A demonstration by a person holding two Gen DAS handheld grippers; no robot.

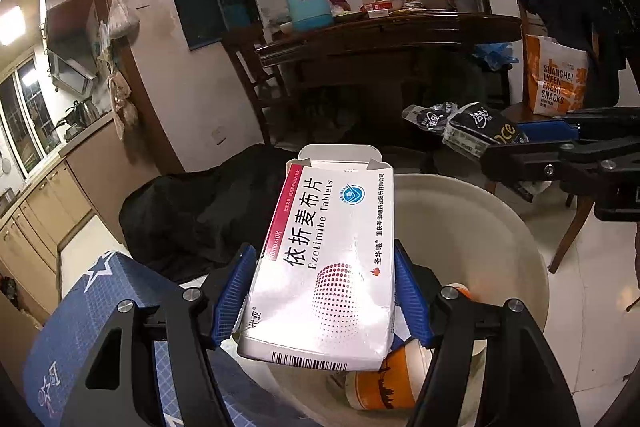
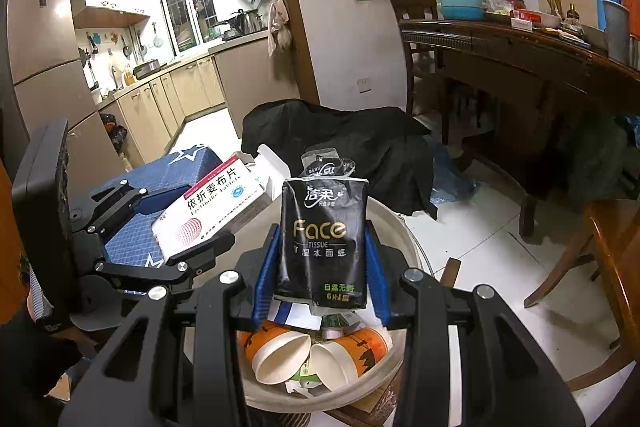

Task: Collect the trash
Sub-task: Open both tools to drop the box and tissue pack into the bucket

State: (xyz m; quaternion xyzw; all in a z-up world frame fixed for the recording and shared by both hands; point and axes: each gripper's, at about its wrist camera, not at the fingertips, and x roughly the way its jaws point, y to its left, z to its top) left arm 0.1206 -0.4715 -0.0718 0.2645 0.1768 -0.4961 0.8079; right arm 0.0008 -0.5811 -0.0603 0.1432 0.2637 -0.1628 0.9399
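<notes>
Left tongs [image 1: 326, 301] clamp the medicine box [image 1: 324, 255] across its short sides, blue pads pressing both long edges, top flap open. Box sits tilted over the near rim of the cream bin [image 1: 500, 227], w/ an orange paper cup [image 1: 380, 383] below it inside. Judged light, thin card, prob. empty; crushes if squeezed harder, so the side-edge hold near the lower half looks right. Glossy face could slip, but pads are ribbed.

Right tongs [image 2: 322, 269] grip the black tissue pack [image 2: 322, 239] at mid-body, pads on both side edges, torn top flopping up. Pack hangs over the bin [image 2: 404, 231], above two paper cups [image 2: 312, 351] lying mouth-to-mouth among scraps. Judged soft, crinkly plastic film, nearly empty, v. light; deforms in the grip, so it may cling to a pad on release.

Both items appear positioned above the bin opening; next step is likely letting go. Blue star-print seat [image 2: 160, 211] sits left of bin, black cloth [image 2: 344, 147] behind.
</notes>
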